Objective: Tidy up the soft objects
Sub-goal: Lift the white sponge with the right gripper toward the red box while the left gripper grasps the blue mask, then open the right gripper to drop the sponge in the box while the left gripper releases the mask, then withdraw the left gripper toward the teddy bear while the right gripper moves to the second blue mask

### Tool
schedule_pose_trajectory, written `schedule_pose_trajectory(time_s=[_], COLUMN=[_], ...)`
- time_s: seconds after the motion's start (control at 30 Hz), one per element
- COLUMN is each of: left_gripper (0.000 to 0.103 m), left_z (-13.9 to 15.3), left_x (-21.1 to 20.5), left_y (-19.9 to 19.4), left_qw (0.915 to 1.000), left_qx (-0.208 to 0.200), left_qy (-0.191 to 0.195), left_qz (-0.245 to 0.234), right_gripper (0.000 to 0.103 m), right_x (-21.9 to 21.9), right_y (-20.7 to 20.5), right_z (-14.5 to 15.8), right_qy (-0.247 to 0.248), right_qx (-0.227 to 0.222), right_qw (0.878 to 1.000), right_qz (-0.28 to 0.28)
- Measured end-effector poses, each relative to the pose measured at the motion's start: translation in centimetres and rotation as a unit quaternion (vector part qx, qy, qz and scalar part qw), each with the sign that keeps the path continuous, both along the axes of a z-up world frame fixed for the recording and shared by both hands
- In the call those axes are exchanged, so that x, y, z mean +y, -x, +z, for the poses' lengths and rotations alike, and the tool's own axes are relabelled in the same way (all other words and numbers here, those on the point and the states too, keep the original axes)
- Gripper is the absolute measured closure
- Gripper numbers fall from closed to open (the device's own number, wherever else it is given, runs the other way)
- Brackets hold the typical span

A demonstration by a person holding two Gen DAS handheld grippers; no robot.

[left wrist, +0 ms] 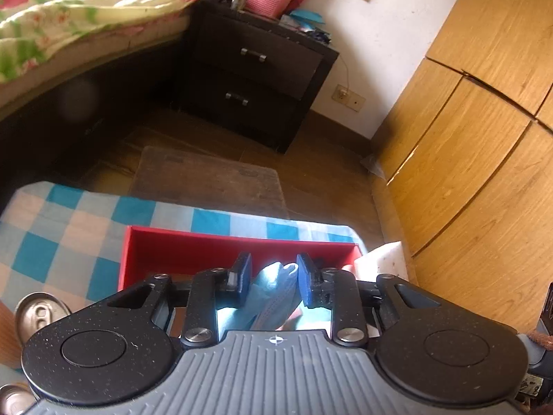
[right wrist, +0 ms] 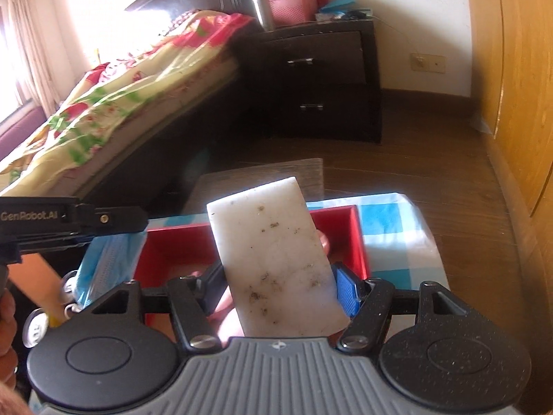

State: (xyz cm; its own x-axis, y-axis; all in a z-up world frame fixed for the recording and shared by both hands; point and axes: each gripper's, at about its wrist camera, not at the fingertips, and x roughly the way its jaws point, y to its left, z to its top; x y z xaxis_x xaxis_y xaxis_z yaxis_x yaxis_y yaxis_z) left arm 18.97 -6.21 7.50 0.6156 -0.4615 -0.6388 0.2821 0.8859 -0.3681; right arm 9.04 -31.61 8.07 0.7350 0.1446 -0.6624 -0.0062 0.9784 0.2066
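My left gripper (left wrist: 273, 278) is shut on a crumpled light-blue face mask (left wrist: 276, 294) and holds it over the open red box (left wrist: 193, 245). From the right wrist view the mask (right wrist: 107, 263) hangs from the left gripper at the box's left end. My right gripper (right wrist: 276, 287) is shut on a stained white foam sponge (right wrist: 276, 256), held upright over the red box (right wrist: 357, 238). The sponge also shows in the left wrist view (left wrist: 383, 257) at the box's right end.
The box sits on a blue-and-white checked cloth (left wrist: 69, 228). Metal cans (left wrist: 38, 314) stand at the cloth's left. Beyond are a floor mat (left wrist: 214, 180), a dark nightstand (left wrist: 255, 79), a bed with a floral cover (right wrist: 103, 103) and wooden wardrobe doors (left wrist: 477, 138).
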Motion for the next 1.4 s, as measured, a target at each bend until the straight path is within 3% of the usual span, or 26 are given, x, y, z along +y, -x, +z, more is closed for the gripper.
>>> schedule_pose_trajectory(time_s=[0.07,0.3,0.4,0.63,0.87,1.13,1.4], left_gripper=[0.068,0.065,0.064,0.057,0.053,0.049,0.049], left_z=[-0.6,-1.1,-0.8,0.3,0.5,-1.0,-2.2], left_x=[-0.2,0.4,0.7,0.9,1.3,2.4,2.9], left_y=[-0.3,-0.6,-0.3,0.9,3.6,7.5,10.3], left_qw=[0.9999,0.9998,0.9998,0.9998,0.9992,0.9981,0.9973], left_qx=[0.001,0.007,0.006,-0.005,-0.001,0.028,0.052], left_qy=[-0.010,-0.014,-0.015,-0.017,-0.039,-0.055,-0.049], left_qz=[0.004,0.009,0.009,0.007,-0.002,-0.003,-0.013], right_gripper=[0.057,0.053,0.046,0.045,0.045,0.045,0.045], right_x=[-0.1,0.3,0.6,-0.4,-1.5,-1.5,-2.4], right_y=[-0.6,-1.4,-1.4,-0.9,0.1,2.2,5.3], right_z=[-0.6,-1.8,-1.8,-1.1,-0.2,0.1,1.1], right_qy=[0.002,0.014,0.019,0.016,0.007,0.015,0.001], right_qx=[0.006,0.015,0.010,-0.002,-0.005,0.003,-0.003], right_qw=[1.000,1.000,0.999,0.999,0.999,0.999,0.999], right_qz=[-0.005,-0.020,-0.023,-0.043,-0.054,-0.047,-0.038])
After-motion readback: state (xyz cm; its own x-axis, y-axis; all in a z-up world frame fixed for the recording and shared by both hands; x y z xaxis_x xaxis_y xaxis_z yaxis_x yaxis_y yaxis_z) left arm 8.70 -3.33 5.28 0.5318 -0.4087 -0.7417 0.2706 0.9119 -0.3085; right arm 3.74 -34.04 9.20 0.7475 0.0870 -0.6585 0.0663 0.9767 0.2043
